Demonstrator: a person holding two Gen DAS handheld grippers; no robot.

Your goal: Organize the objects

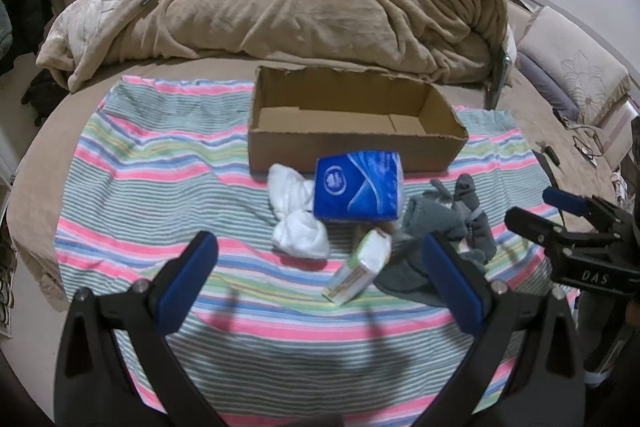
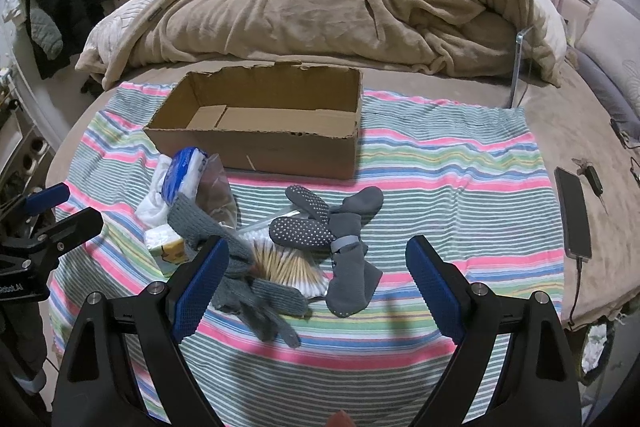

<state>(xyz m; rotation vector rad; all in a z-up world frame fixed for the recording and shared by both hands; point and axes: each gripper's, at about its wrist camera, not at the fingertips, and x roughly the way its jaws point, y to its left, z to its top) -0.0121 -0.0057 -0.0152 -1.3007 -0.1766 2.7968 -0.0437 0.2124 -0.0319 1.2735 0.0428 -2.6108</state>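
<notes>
Cardboard box (image 1: 352, 123) sits open-topped on a striped cloth (image 1: 160, 155) spread over the bed, with nothing inside that shows. Just in front of its near wall stands a blue tissue pack (image 1: 357, 185), touching a white bundle (image 1: 298, 215) on its left. Nearer the camera a small white-and-green carton (image 1: 360, 267) lies tilted, beside grey socks (image 1: 448, 223).

From the right wrist view, the dotted grey socks (image 2: 316, 223) lie in a loose pile next to a bag of cotton swabs (image 2: 286, 263), and a grey knitted glove (image 2: 240, 267) drapes over the swabs. A phone (image 2: 573, 213) rests on the blanket well to the right, off the cloth.

Left gripper (image 1: 320, 267) hovers above the cloth with its fingers spread wide, grasping nothing. Right gripper (image 2: 318, 277) likewise hangs released over the sock pile, its fingers apart and touching nothing. A rumpled tan blanket (image 1: 304, 7) is heaped behind the box.
</notes>
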